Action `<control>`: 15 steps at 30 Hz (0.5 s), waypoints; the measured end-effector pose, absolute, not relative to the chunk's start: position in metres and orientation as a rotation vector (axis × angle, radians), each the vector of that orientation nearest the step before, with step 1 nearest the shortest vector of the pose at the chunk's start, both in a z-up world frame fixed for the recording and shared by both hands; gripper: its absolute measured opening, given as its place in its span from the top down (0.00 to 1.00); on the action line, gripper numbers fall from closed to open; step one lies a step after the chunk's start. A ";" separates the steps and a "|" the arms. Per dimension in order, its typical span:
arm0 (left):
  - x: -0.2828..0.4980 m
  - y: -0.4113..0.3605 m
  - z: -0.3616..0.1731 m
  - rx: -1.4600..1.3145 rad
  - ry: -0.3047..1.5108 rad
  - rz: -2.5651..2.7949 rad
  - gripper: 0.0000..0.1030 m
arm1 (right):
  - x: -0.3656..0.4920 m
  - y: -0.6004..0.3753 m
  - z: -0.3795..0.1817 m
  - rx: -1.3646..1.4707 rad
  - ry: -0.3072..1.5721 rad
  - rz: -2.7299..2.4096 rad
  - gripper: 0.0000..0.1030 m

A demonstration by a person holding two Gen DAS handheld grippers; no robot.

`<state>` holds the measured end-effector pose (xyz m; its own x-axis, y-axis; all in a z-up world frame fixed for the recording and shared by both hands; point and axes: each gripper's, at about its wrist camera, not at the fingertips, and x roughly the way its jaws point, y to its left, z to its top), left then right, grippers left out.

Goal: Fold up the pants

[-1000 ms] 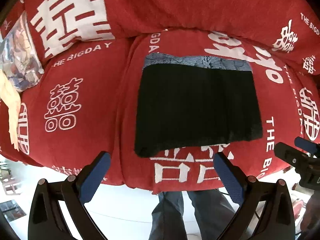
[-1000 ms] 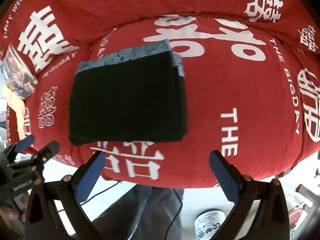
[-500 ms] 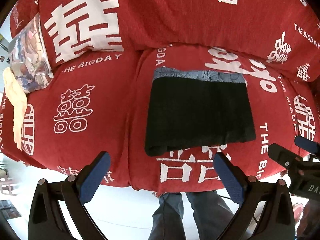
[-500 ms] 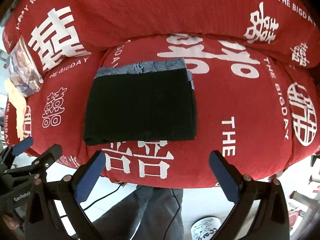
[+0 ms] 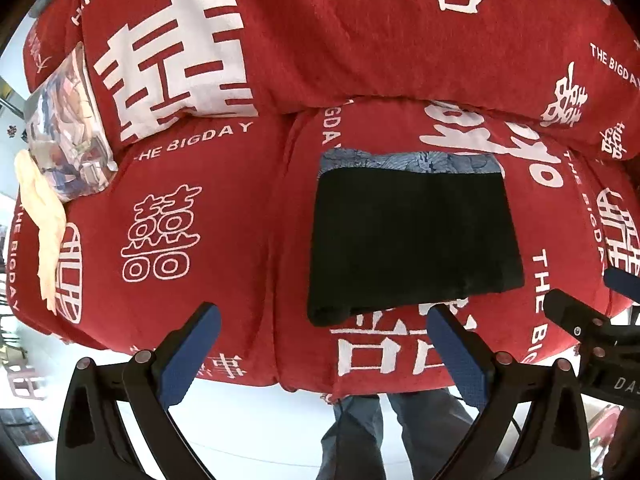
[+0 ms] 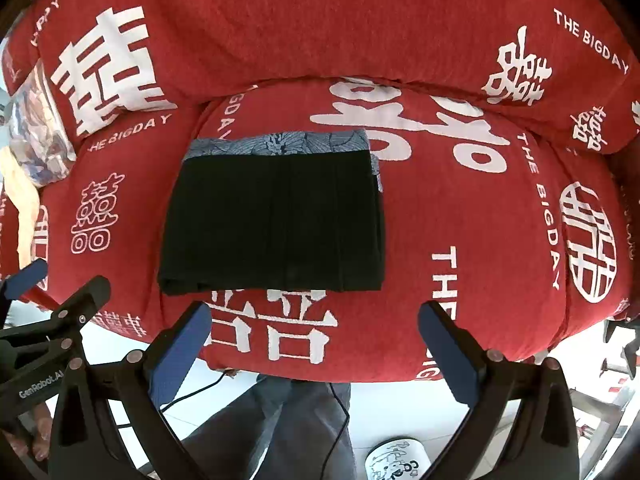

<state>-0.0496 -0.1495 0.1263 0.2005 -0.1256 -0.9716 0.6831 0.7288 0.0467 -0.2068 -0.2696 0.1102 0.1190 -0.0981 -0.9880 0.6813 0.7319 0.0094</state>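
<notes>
The pants (image 6: 272, 216) lie folded in a flat dark rectangle on the red sofa (image 6: 460, 208) seat. Both the left hand-held gripper (image 5: 324, 354) and right hand-held gripper (image 6: 316, 350) hang open and empty near the seat's front edge. A careless brush could rumple the top layer.

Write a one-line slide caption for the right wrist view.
Folded black pants with a blue patterned band lie flat on the red printed sofa cover; right gripper open, empty.
</notes>
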 end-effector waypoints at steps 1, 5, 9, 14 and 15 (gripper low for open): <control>-0.049 -0.150 0.126 0.539 1.253 -0.604 0.00 | -0.206 -0.269 0.110 0.534 1.342 -0.612 0.00; -0.049 -0.150 0.125 0.543 1.255 -0.606 0.00 | -0.203 -0.269 0.109 0.526 1.349 -0.613 0.00; -0.048 -0.150 0.125 0.546 1.255 -0.602 0.00 | -0.202 -0.269 0.108 0.526 1.350 -0.615 0.00; -0.047 -0.153 0.124 0.556 1.254 -0.608 0.00 | -0.201 -0.271 0.107 0.522 1.351 -0.616 0.00; -0.047 -0.153 0.123 0.559 1.252 -0.611 0.00 | -0.201 -0.272 0.107 0.521 1.352 -0.616 0.00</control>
